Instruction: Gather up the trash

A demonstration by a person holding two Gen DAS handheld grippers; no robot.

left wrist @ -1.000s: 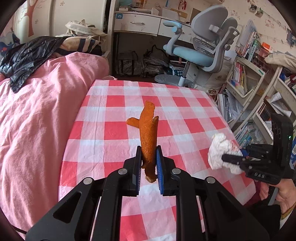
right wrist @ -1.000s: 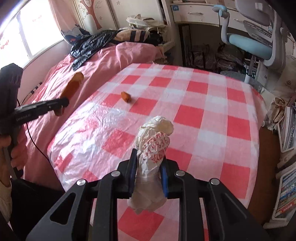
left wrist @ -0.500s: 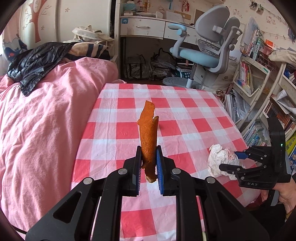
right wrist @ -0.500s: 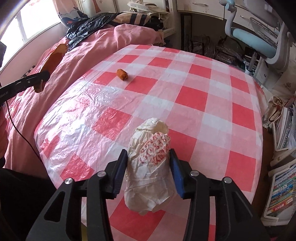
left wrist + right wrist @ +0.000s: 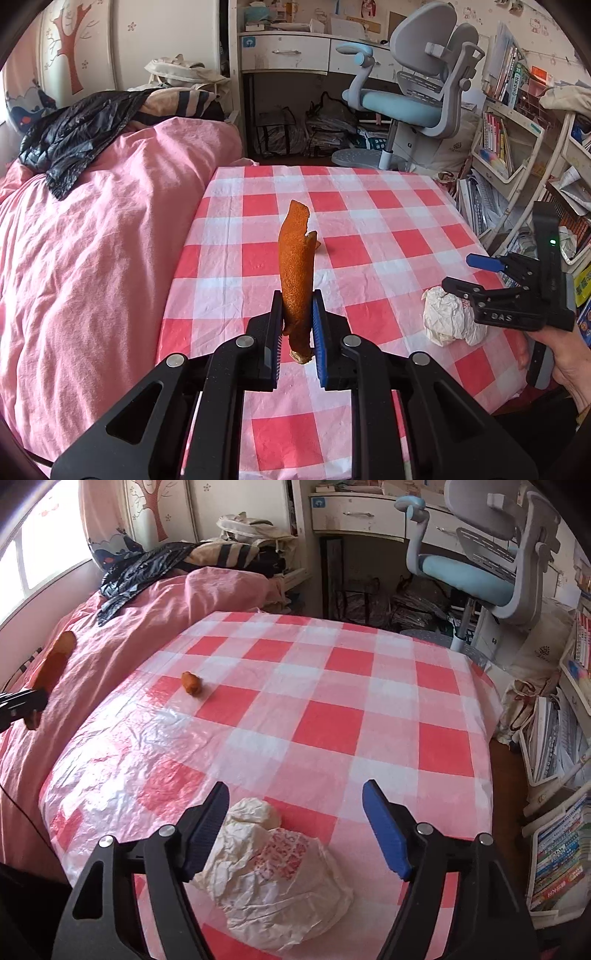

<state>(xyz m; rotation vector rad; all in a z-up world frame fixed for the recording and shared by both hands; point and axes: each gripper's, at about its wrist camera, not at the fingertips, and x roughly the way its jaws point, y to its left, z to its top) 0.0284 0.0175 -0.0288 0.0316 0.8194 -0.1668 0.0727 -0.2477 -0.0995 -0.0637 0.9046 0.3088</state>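
The left gripper [image 5: 297,325] pinched a long, rough orange peel strip [image 5: 295,266]; the right gripper's [image 5: 295,827] jaws were opening wide around a crumpled white paper wrapper [image 5: 280,878].

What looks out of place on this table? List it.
A crumpled paper wrapper lies at the near edge of the checked tablecloth, between the opening right gripper. A small orange peel scrap sits further back.

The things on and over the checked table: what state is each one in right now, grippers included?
Left gripper: shut on the long orange peel, held upright above the table.
Right gripper: jaws opening, pads off the wrapper.
Crumpled paper wrapper: lying on the tablecloth between the open jaws.
Small orange peel piece: lying loose on the cloth, untouched.
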